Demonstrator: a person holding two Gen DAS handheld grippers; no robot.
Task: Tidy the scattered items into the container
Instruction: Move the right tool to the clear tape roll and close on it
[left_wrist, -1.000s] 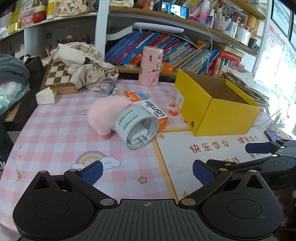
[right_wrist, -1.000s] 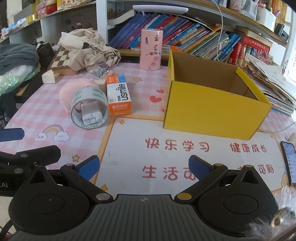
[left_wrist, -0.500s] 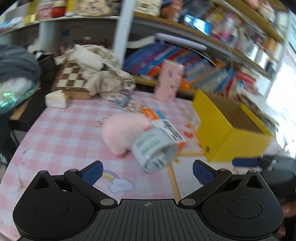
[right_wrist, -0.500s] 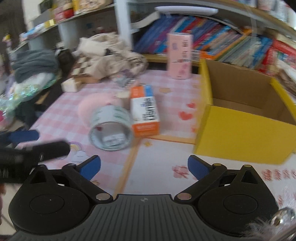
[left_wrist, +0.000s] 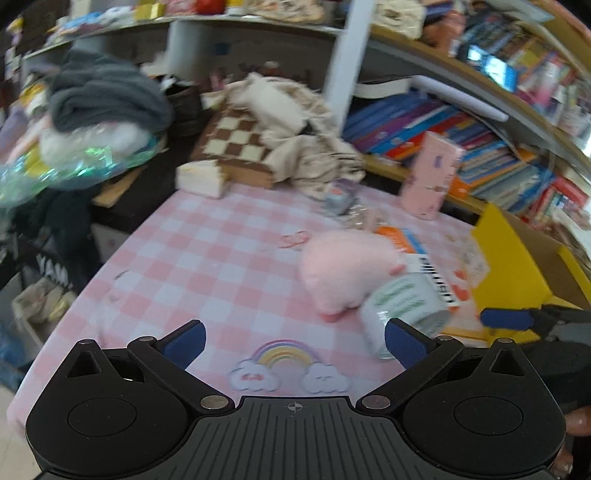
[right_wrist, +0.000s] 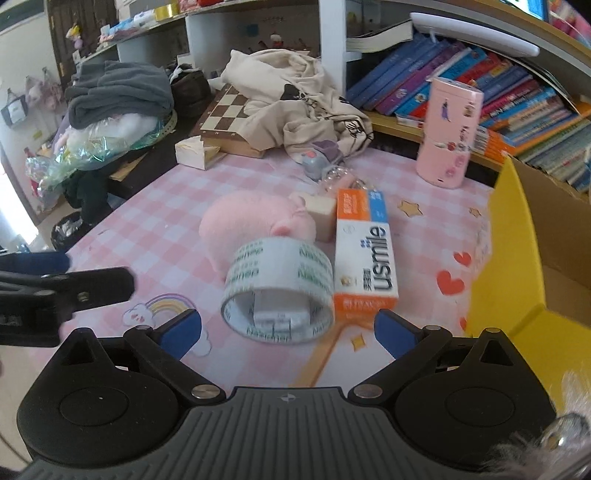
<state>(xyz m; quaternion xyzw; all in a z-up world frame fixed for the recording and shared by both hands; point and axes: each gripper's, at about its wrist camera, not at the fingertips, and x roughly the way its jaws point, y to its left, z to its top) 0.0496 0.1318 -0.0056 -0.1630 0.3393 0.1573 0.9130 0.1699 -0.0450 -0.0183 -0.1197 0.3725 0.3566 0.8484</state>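
Observation:
A clear tape roll (right_wrist: 279, 290) lies on its side on the pink checked table, with a white charger inside it. Behind it sits a pink plush toy (right_wrist: 255, 221), and to its right an orange-and-white toothpaste box (right_wrist: 364, 258). A small beige block (right_wrist: 321, 212) touches the plush. The open yellow box (right_wrist: 517, 280) stands at the right. My right gripper (right_wrist: 288, 330) is open, just in front of the tape roll. In the left wrist view the plush (left_wrist: 347, 269), tape roll (left_wrist: 402, 310) and yellow box (left_wrist: 513, 266) lie ahead and right. My left gripper (left_wrist: 293, 341) is open and holds nothing.
A pink cylinder (right_wrist: 448, 133) stands at the back by shelves of books. A chessboard (right_wrist: 225, 114), a beige cloth bag (right_wrist: 295, 96), a small grey toy (right_wrist: 314, 162) and a white tissue block (right_wrist: 194, 151) crowd the back left. The table's left edge drops to clutter on the floor.
Both grippers have swung left and come closer to the scattered items; the tape roll now sits right before the right gripper. Both stay open. No item on the table has moved.

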